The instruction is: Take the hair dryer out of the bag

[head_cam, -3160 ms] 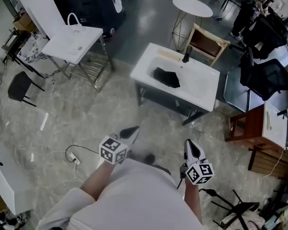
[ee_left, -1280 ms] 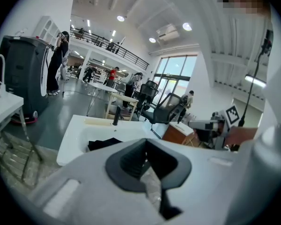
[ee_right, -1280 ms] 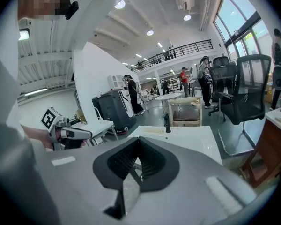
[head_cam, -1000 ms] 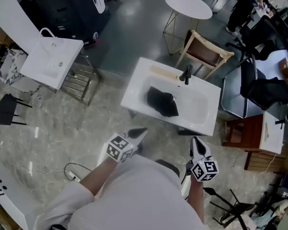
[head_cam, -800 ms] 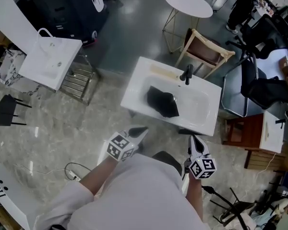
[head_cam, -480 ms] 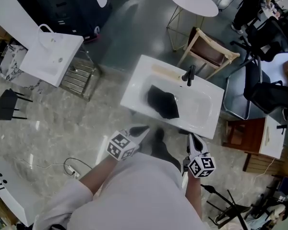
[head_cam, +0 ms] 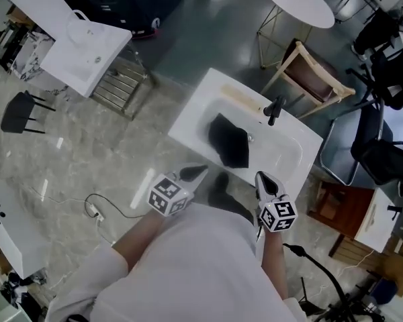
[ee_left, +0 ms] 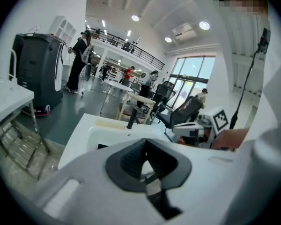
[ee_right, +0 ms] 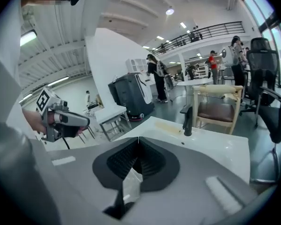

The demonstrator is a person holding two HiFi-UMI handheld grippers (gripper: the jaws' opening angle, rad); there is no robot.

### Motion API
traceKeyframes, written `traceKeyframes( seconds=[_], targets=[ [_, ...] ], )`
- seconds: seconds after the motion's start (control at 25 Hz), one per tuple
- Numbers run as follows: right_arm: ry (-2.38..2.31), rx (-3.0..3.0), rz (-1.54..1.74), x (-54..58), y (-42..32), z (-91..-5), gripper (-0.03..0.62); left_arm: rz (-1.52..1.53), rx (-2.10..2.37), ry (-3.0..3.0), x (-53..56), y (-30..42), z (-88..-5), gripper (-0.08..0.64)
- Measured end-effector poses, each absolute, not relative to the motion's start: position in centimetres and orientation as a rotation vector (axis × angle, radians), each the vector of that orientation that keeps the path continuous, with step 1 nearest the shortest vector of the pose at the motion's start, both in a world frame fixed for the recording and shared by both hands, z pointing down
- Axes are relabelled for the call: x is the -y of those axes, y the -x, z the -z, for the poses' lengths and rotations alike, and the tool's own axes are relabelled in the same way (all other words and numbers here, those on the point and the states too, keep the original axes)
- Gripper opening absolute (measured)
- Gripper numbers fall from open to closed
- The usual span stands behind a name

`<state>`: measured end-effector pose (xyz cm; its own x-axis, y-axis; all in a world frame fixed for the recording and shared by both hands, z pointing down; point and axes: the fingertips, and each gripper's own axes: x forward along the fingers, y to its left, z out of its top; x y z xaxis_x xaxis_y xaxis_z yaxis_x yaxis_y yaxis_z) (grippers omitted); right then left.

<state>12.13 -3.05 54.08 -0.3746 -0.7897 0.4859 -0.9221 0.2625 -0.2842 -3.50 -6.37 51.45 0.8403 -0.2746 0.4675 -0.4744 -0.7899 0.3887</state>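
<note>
Black bag (head_cam: 230, 141) in white sink (head_cam: 193, 110)

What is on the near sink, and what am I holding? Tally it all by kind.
Bag: 1
Faucet: 1
Beige strip: 1
Tongs: 2 (left tongs, right tongs)
Total: 5

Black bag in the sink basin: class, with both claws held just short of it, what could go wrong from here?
1. The left claw and right claw are both shut; unless opened, they would likely just shove the black bag.
2. The hair dryer is not visible, so a grip may catch only fabric and lift the whole bag.
3. The black faucet stands at the basin's far edge near the bag; a lift could strike it.
</note>
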Motion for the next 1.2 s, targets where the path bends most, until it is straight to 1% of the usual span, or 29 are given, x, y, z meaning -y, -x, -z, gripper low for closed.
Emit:
traceKeyframes(
  seconds=[0.12,0.28,0.44,0.48,0.6,0.68,0.76,0.88,1.04,1.12,1.2],
  targets=[
    [-1.371,2.307,-0.747,4.7,-11.4,-57.1,0.031,-0.541,0.616,-2.472,7.0,2.9,-52.8,-0.002],
    [-1.134,2.322,-0.728,6.2,-9.8,-61.3,0.037,-0.547,0.685,-2.424,7.4,2.2,-54.6,-0.002],
    [-0.937,2.326,-0.683,7.0,-7.9,-65.0,0.075,-0.552,0.762,-2.368,7.4,1.7,-55.9,-0.002],
    [-0.887,2.319,-0.662,7.0,-7.4,-66.0,0.092,-0.553,0.786,-2.348,7.3,1.7,-56.1,-0.002],
    [-0.752,2.292,-0.59,6.8,-6.0,-68.8,0.175,-0.55,0.831,-2.309,7.2,1.5,-56.6,-0.002],
    [-0.677,2.274,-0.528,6.6,-5.1,-70.2,0.218,-0.553,0.854,-2.289,6.9,1.6,-56.8,-0.002],
    [-0.624,2.253,-0.472,6.6,-4.3,-71.5,0.232,-0.557,0.876,-2.268,6.4,1.8,-57.0,-0.002],
    [-0.606,2.232,-0.446,7.0,-4.1,-72.8,0.227,-0.57,0.898,-2.247,5.9,1.8,-57.3,-0.002],
    [-0.619,2.262,-0.509,7.8,-3.9,-72.6,0.122,-0.595,0.906,-2.24,5.6,1.6,-57.6,-0.002],
    [-0.617,2.283,-0.545,7.9,-4.0,-72.3,0.055,-0.606,0.907,-2.237,5.5,1.5,-57.6,-0.002],
    [-0.625,2.295,-0.569,8.3,-4.3,-72.0,0.031,-0.61,0.909,-2.235,5.6,1.3,-57.6,-0.002]
  ],
)
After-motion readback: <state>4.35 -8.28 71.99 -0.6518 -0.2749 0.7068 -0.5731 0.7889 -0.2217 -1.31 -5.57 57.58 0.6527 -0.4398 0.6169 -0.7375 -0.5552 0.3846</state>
